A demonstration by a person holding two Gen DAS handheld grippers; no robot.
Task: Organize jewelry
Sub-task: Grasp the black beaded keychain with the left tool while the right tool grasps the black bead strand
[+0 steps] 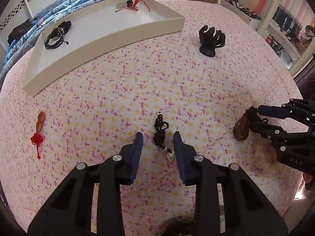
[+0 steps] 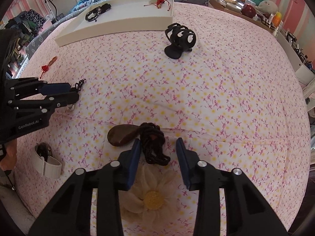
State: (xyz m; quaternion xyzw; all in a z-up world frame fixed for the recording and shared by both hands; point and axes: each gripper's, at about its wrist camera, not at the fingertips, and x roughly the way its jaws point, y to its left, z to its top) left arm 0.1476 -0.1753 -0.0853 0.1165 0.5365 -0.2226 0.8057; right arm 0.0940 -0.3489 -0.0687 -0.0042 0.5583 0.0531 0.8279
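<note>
On the pink bedspread a black knotted cord lies mid-front, my brown pendant with its dark cord front-right, an orange charm left, two bracelets in the white tray at the back.

On the bed, the tray lies at the far left, holding a cord bracelet at its left end and a tasselled charm at its right. The hand stand sits right of the tray. Nearer, a gourd charm lies far left, a knotted cord between the left claw's jaws, and a pendant just left of the right claw.
</note>
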